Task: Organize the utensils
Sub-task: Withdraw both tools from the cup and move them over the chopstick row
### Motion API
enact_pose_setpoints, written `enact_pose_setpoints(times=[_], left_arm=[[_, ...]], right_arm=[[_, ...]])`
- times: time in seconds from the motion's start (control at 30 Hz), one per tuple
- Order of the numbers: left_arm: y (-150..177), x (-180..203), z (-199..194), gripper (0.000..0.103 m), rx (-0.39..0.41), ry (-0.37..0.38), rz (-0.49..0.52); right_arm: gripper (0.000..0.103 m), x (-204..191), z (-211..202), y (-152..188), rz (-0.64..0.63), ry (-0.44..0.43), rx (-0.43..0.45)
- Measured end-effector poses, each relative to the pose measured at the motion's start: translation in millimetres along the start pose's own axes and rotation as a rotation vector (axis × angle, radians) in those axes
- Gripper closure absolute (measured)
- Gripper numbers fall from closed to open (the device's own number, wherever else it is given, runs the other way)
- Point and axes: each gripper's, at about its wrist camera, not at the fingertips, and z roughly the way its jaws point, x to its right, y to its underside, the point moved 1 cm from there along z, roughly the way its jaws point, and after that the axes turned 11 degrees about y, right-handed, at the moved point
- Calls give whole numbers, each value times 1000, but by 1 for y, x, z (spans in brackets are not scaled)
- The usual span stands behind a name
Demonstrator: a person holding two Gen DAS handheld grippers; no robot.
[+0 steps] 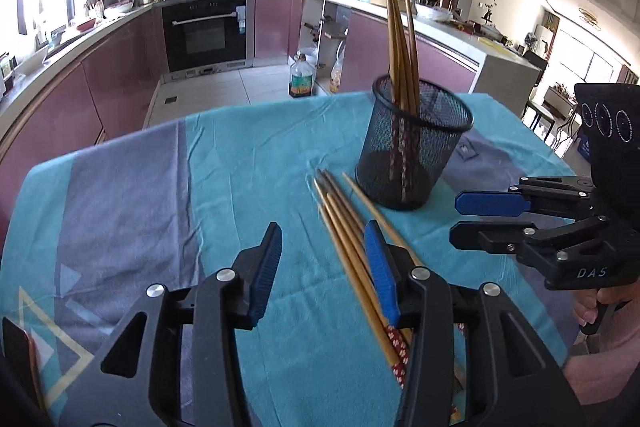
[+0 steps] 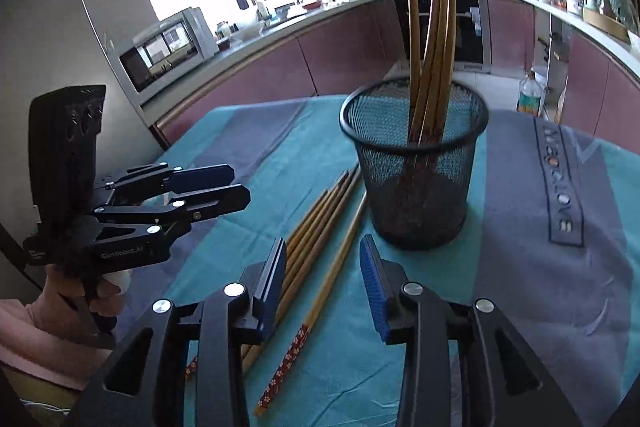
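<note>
A black mesh cup [image 1: 412, 151] stands on the teal and grey tablecloth [image 1: 248, 163] and holds several wooden chopsticks [image 1: 400, 39] upright. It also shows in the right wrist view [image 2: 416, 167] with its chopsticks [image 2: 434, 35]. Several loose chopsticks [image 1: 348, 231] lie on the cloth just left of the cup; in the right wrist view these loose chopsticks [image 2: 320, 231] lie ahead of my right gripper. My left gripper [image 1: 324, 247] is open and empty, its right finger above the loose chopsticks. My right gripper [image 2: 323, 267] is open and empty, also seen from the side [image 1: 456, 221].
The left gripper shows from the side in the right wrist view [image 2: 236, 183], at the table's left. Kitchen counters [image 1: 100, 27] and an oven [image 1: 208, 31] stand beyond the table's far edge. An oil bottle [image 1: 301, 77] stands on the floor.
</note>
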Motion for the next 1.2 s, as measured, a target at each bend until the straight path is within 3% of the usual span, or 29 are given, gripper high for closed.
enact_pose_setpoints(times=[0.3,1.07,1.2], left_arm=[[39,1,19,60,-89,23,-38],[40,13,40,61,-113,-10,-30],[41,13,41,65,-120,-34,-20]], right_arm=[[67,-14,22,15,1,45,-59],[69,-18,36,21,9,88,-61],[70,-19,37,20,7,92,-61]])
